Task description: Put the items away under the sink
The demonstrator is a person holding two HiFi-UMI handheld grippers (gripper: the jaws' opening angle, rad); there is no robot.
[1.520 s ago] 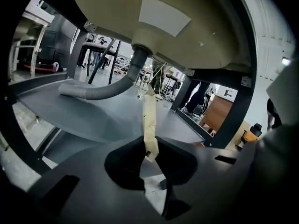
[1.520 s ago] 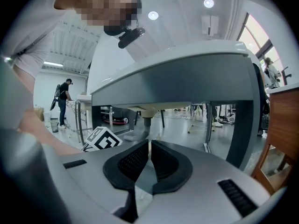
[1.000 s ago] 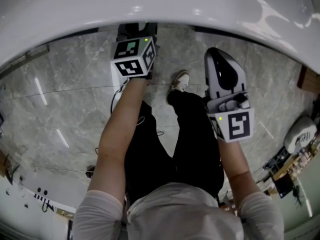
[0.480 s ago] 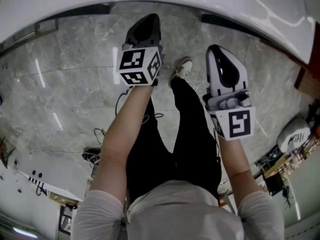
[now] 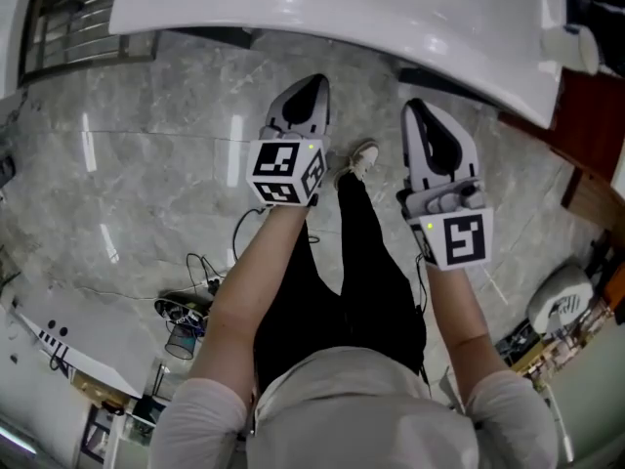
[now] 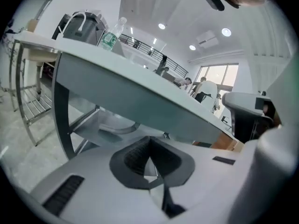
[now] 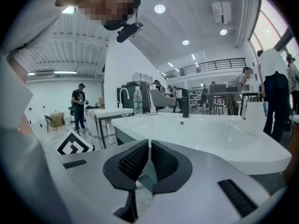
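Note:
The white sink (image 5: 342,18) runs across the top of the head view, above a grey marble floor. Both grippers hang in front of it, over the floor. My left gripper (image 5: 311,88) has its jaws shut with nothing between them. In the left gripper view it (image 6: 149,143) looks up at the sink's underside (image 6: 140,97). My right gripper (image 5: 423,107) is shut and empty too. In the right gripper view it (image 7: 149,146) faces the white basin (image 7: 210,134) and its black faucet (image 7: 185,101). No item to put away is in either gripper.
A water bottle (image 6: 111,34) stands on the counter, above a metal leg (image 6: 60,111). Cables (image 5: 186,311) lie on the floor at the left. The person's shoe (image 5: 363,156) is between the grippers. A wooden cabinet (image 5: 586,125) stands at the right. People stand in the background.
The sink's edge has slid up and away in the head view. My left gripper has come out from under that edge and moved right. The right gripper has hardly moved.

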